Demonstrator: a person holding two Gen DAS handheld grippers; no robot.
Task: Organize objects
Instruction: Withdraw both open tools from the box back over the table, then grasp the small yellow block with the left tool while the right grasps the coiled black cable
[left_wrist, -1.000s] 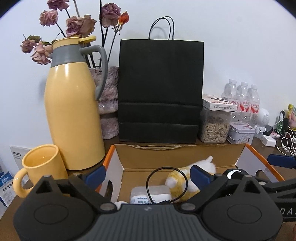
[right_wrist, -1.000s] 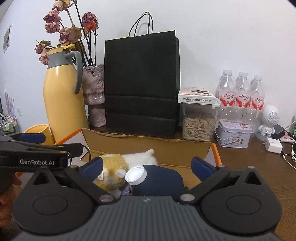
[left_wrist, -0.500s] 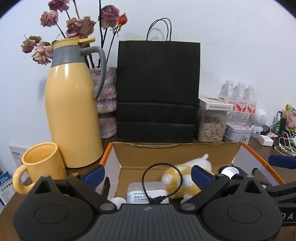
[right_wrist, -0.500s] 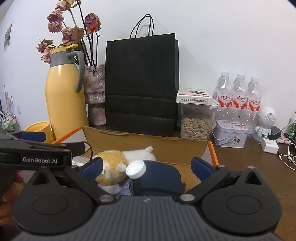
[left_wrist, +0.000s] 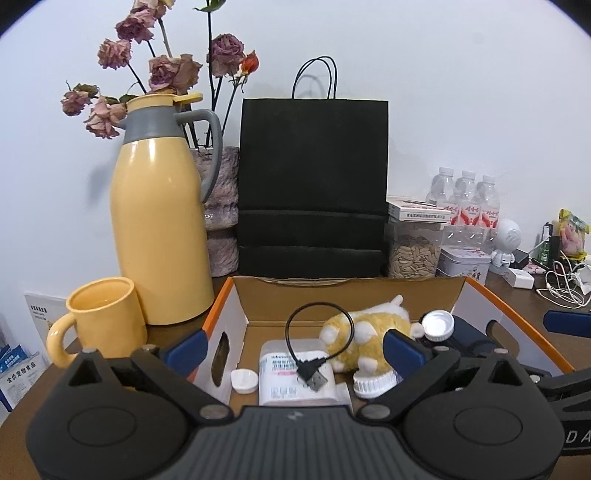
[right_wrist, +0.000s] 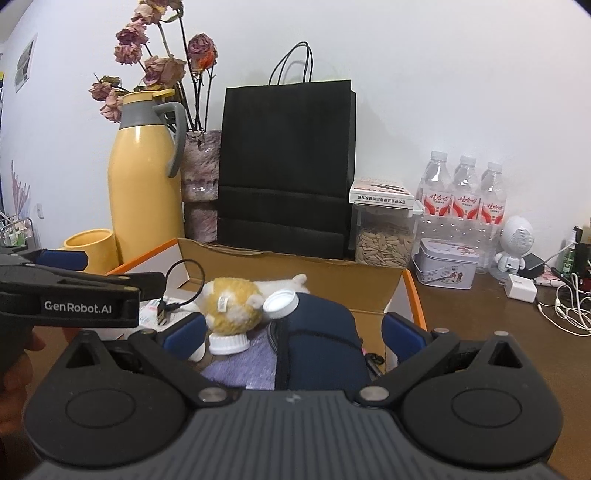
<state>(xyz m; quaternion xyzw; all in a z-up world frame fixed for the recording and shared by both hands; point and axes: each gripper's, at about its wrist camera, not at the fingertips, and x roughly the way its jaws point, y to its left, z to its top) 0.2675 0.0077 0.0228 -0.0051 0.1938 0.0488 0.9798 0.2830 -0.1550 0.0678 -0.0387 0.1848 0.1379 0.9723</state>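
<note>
An open cardboard box with orange edges holds a yellow and white plush toy, a white packet, a looped black USB cable, white caps and a navy pouch topped by a white cap. My left gripper hovers open over the box's near left part, with the cable loop between its fingers but untouched. My right gripper is open over the right part, its pads apart from the navy pouch. A purple cloth lies under the pouch.
Left of the box stand a yellow mug and a tall yellow thermos. Behind it are a vase of dried roses, a black paper bag, a seed jar, a tin, water bottles and cables.
Both grippers have drawn back and up from the box, so more of its inside shows. The cable's plug now rests on the white packet. Both stay open.
</note>
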